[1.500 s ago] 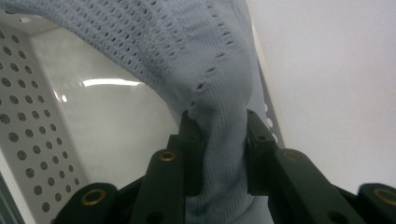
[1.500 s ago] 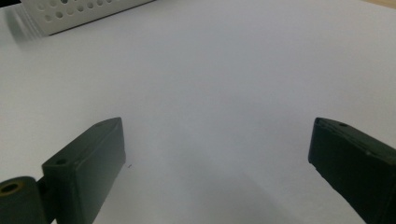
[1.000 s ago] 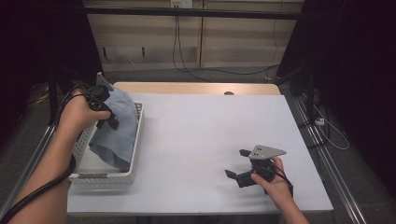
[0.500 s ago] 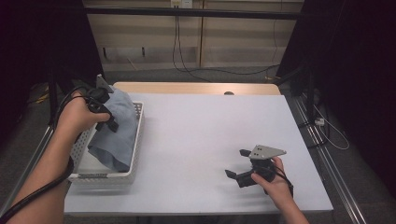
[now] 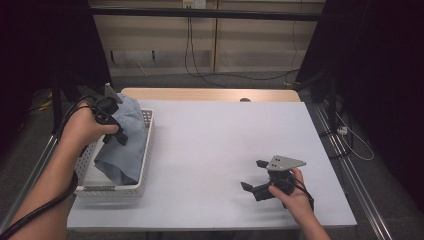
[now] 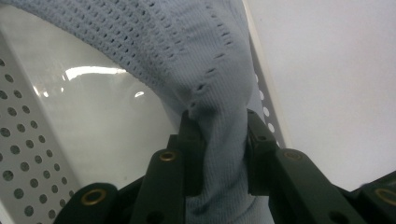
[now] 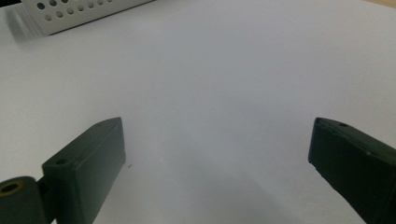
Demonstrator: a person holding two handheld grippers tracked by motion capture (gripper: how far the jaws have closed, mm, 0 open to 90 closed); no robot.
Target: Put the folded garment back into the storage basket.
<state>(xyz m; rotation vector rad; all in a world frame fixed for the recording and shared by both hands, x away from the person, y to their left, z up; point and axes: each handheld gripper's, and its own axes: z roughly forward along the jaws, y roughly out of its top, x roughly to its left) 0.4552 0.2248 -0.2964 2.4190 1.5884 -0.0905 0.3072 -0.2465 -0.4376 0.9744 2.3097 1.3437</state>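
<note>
A pale blue knitted cloth (image 5: 127,140) hangs from my left gripper (image 5: 116,131) over a white perforated basket (image 5: 146,150) at the table's left side. In the left gripper view the jaws pinch a bunched fold of the blue cloth (image 6: 222,140), with the basket's inside (image 6: 93,126) behind it. The cloth's lower end rests in the basket. My right gripper (image 5: 254,175) lies low on the white table (image 5: 220,140) at the front right, open. The right gripper view shows its two black jaws far apart with nothing between them, midpoint (image 7: 217,154) over bare table.
The basket's perforated wall (image 7: 79,11) shows at the top left of the right gripper view. A wooden strip (image 5: 210,94) runs along the table's far edge. Metal rails (image 5: 350,165) flank the table, and cables (image 5: 200,65) hang down the back wall.
</note>
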